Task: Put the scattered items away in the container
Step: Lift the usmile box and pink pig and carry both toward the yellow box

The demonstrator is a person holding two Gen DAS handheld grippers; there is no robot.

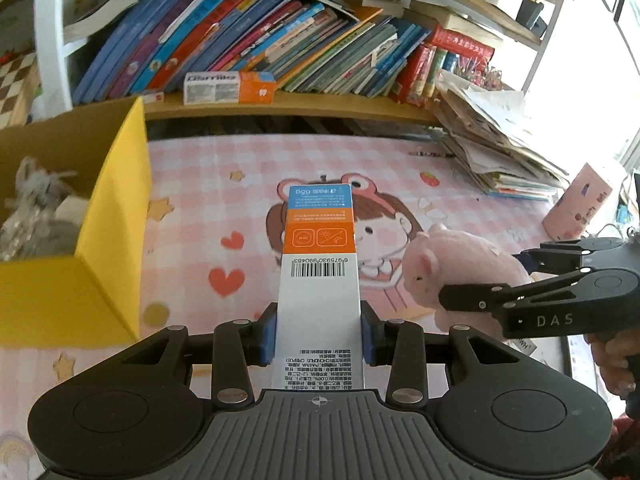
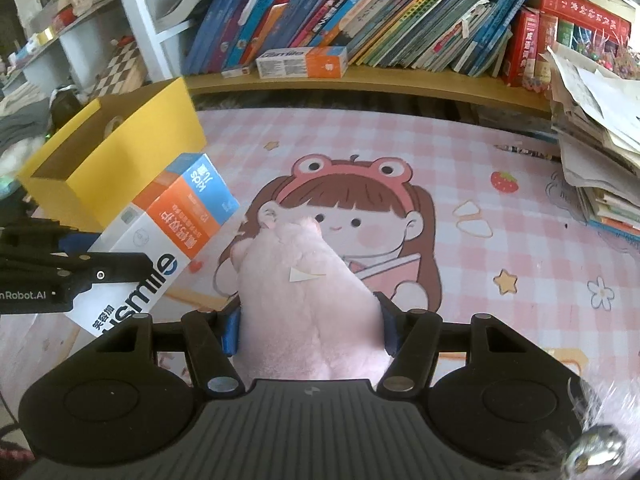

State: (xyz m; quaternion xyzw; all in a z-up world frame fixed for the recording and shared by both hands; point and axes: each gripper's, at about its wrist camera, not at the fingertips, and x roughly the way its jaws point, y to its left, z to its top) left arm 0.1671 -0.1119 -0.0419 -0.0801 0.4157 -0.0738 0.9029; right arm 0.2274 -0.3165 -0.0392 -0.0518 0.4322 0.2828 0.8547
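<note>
My left gripper (image 1: pixel 319 330) is shut on a white, orange and blue toothpaste box (image 1: pixel 320 272) and holds it above the pink desk mat; the box also shows in the right wrist view (image 2: pixel 160 240). My right gripper (image 2: pixel 310 326) is shut on a pink plush pig (image 2: pixel 304 292), which appears at the right in the left wrist view (image 1: pixel 452 272). The yellow cardboard box (image 1: pixel 108 216) stands at the left with some soft items inside; it shows at the upper left in the right wrist view (image 2: pixel 132 140).
A shelf of leaning books (image 1: pixel 260 40) runs along the back, with another toothpaste box (image 1: pixel 230 88) lying on it. A pile of papers (image 1: pixel 492 140) sits at the right. A pink cup (image 1: pixel 580 204) stands at the far right. A pencil (image 1: pixel 432 155) lies near the papers.
</note>
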